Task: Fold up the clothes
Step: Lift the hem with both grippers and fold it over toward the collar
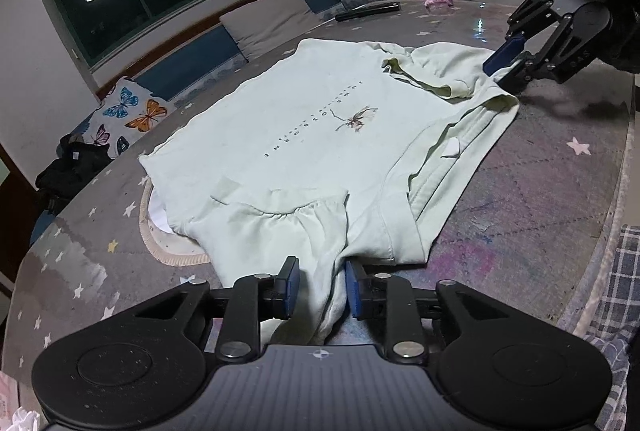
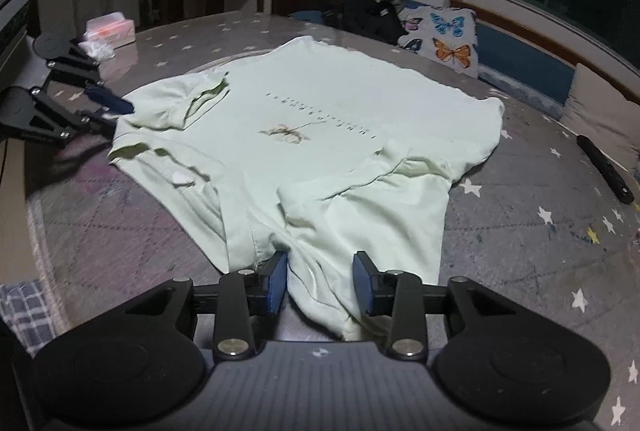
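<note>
A pale green T-shirt (image 1: 304,119) with a small insect print lies spread on a grey star-patterned cover (image 1: 540,191). In the left wrist view my left gripper (image 1: 322,287) is at the near sleeve. Bunched fabric fills the gap between its blue pads (image 1: 292,287). My right gripper (image 1: 506,65) shows at the far right, pinching the edge of the other, folded-over sleeve. In the right wrist view the T-shirt (image 2: 320,119) reaches my right gripper (image 2: 320,283), whose pads press on a gathered sleeve. My left gripper (image 2: 114,115) sits at the shirt's left edge.
A round cream mat (image 1: 172,251) pokes out from under the shirt. A butterfly pillow (image 1: 128,115) and dark clothes (image 1: 68,167) lie at the cover's edge. A black stick (image 2: 604,167) and a tissue box (image 2: 110,29) sit farther out. Checked cloth (image 1: 624,291) is near me.
</note>
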`<action>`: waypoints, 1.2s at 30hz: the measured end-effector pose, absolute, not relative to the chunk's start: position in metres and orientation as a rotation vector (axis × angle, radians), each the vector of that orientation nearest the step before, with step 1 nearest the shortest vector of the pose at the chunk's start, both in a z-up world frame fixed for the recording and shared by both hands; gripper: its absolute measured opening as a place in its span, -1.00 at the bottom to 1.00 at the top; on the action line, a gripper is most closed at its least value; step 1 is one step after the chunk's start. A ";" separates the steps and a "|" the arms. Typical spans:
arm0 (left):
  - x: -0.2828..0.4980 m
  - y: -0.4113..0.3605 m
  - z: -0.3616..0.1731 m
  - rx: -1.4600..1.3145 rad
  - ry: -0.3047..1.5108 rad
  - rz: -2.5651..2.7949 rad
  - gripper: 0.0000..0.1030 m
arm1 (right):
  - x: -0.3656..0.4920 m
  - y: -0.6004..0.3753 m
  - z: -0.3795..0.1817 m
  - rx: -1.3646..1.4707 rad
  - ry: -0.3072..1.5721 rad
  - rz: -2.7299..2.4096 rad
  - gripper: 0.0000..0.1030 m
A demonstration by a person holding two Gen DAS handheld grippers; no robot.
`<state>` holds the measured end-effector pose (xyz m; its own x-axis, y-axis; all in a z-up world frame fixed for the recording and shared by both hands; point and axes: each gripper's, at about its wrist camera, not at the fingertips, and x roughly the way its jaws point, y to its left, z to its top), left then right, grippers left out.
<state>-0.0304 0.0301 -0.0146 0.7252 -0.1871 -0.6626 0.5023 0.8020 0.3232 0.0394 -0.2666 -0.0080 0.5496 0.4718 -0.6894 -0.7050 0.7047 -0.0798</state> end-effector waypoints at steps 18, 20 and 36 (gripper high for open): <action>-0.114 0.031 0.043 0.433 0.512 -0.327 -0.89 | -0.046 -0.275 0.047 -0.364 0.524 0.673 -0.91; -0.136 0.029 0.056 0.442 0.482 -0.310 -0.89 | -0.068 -0.278 0.058 -0.373 0.502 0.674 -0.91; -0.082 0.022 0.097 0.417 0.367 -0.257 -0.90 | -0.062 -0.274 0.126 -0.463 0.368 0.644 -0.92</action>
